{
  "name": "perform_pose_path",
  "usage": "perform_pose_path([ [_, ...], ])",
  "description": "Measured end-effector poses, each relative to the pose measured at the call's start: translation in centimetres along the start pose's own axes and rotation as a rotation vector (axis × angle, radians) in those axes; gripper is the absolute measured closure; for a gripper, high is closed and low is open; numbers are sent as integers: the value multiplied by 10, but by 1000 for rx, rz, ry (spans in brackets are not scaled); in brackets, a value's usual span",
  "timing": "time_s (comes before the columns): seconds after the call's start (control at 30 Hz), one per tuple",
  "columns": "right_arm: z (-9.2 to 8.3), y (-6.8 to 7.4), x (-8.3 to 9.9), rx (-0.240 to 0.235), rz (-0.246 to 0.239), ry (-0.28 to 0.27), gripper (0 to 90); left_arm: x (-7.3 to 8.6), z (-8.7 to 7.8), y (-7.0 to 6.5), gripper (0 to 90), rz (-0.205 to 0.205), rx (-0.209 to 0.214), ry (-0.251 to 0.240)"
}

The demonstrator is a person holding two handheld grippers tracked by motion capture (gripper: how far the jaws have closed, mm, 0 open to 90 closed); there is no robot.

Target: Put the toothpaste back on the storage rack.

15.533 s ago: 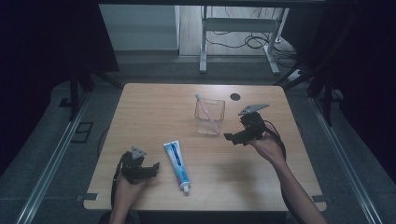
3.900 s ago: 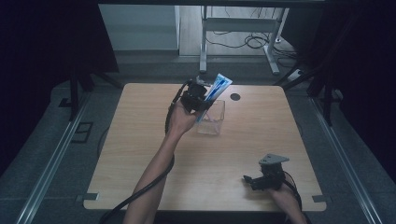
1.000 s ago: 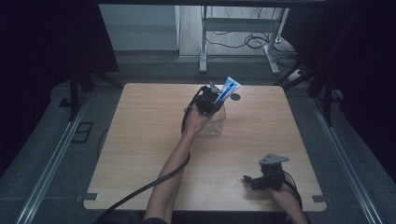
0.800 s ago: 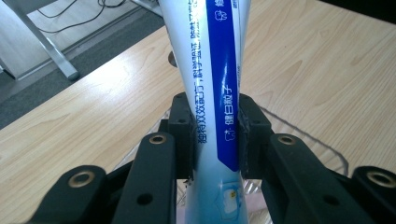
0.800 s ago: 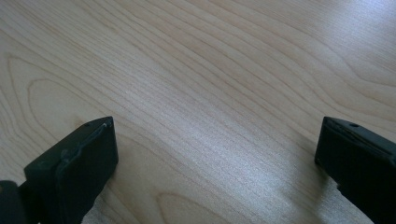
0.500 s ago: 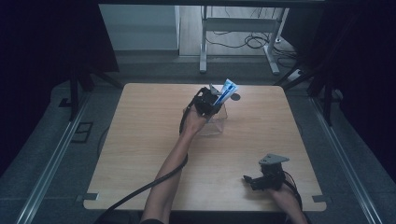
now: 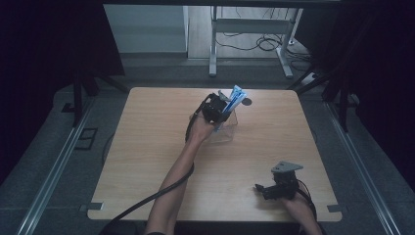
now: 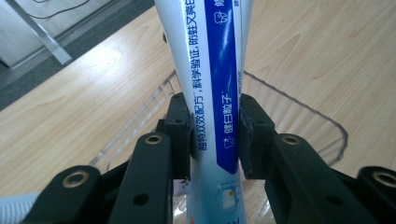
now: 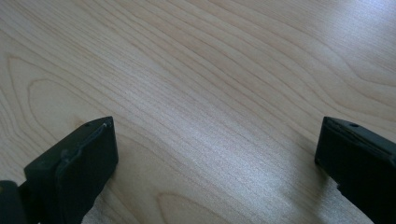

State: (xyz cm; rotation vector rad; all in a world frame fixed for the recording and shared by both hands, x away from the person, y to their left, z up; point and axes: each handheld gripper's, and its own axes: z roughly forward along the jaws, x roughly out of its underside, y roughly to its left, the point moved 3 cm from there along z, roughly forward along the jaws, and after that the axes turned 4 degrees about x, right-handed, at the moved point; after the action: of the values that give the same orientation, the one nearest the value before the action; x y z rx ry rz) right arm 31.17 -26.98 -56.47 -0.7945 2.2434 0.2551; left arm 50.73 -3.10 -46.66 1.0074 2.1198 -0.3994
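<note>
The left gripper (image 7: 219,108) held the tube (image 8: 212,93) clamped between its jaws, long axis upright over the cup (image 7: 224,131); the right gripper (image 7: 274,188) rested, jaws apart, on the tabletop (image 7: 147,147).

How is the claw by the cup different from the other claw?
The left claw has its jaws close together on the toothpaste tube; the right claw has its jaws wide apart with nothing between them. The left claw is held up over the clear cup at the far side of the table; the right claw sits low near the table's near edge. Both have black jaws.
</note>
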Motion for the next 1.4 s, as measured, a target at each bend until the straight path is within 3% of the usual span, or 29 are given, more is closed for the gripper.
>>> perform_pose_path([
  [0.6,0,0,0,-1,1,1,0,6,-3,-7,683,29,22,72],
  [0.73,0,0,0,-1,1,1,0,10,-3,-9,675,42,32,114],
  [0.93,0,0,0,-1,0,0,0,11,-4,-12,674,46,24,124],
  [1.07,0,0,0,-1,1,1,0,10,-4,-11,660,33,28,123],
  [1.3,0,0,0,-1,1,1,0,9,-10,-10,561,-37,53,67],
  [1.4,0,0,0,-1,1,1,0,9,-14,-9,505,-49,60,42],
])
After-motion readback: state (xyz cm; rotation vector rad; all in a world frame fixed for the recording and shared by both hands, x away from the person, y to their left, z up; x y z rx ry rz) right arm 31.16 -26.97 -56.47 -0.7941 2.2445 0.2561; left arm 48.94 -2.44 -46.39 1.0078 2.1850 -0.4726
